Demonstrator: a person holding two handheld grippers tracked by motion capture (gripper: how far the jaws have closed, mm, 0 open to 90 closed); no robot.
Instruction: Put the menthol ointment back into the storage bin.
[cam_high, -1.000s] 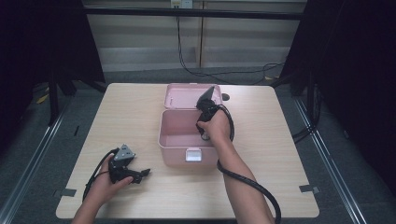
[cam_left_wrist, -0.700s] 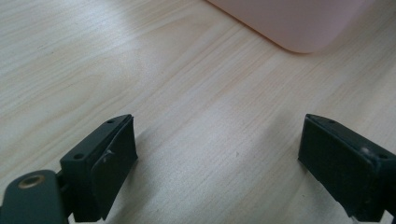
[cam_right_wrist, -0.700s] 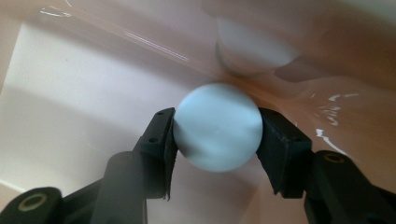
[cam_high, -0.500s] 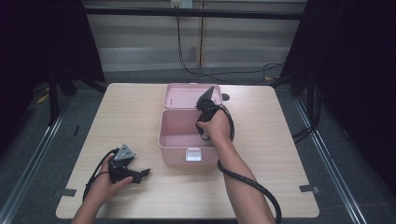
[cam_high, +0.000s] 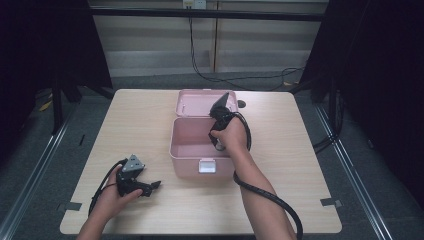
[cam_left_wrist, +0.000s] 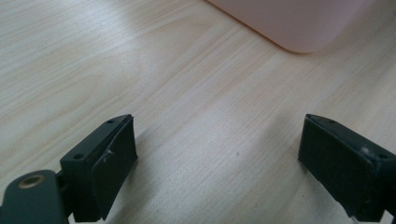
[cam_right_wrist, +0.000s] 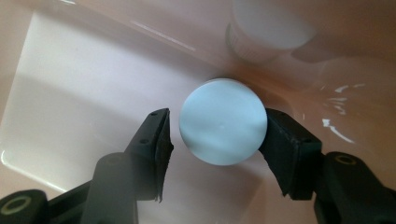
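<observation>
A pink box (cam_high: 176, 150) stands open mid-table, its lid (cam_high: 192, 102) tilted back. My right gripper (cam_high: 219, 145) reaches down into the box at its right side. In the right gripper view a pale blue round cap (cam_right_wrist: 223, 121) sits between the jaws of the right gripper (cam_right_wrist: 215, 133). The right jaw touches the cap and a thin gap shows at the left jaw. My left gripper (cam_high: 153, 186) rests on the table at the front left, jaws wide apart and pointing toward the box. Nothing is between the jaws of the left gripper (cam_left_wrist: 215, 158).
A second white round container (cam_right_wrist: 271, 28) lies deeper in the box, beyond the cap. A corner of the pink box (cam_left_wrist: 299, 23) shows ahead of the left jaws. A white latch (cam_high: 206, 166) is on the box front. Bare wooden table (cam_high: 300, 165) surrounds the box.
</observation>
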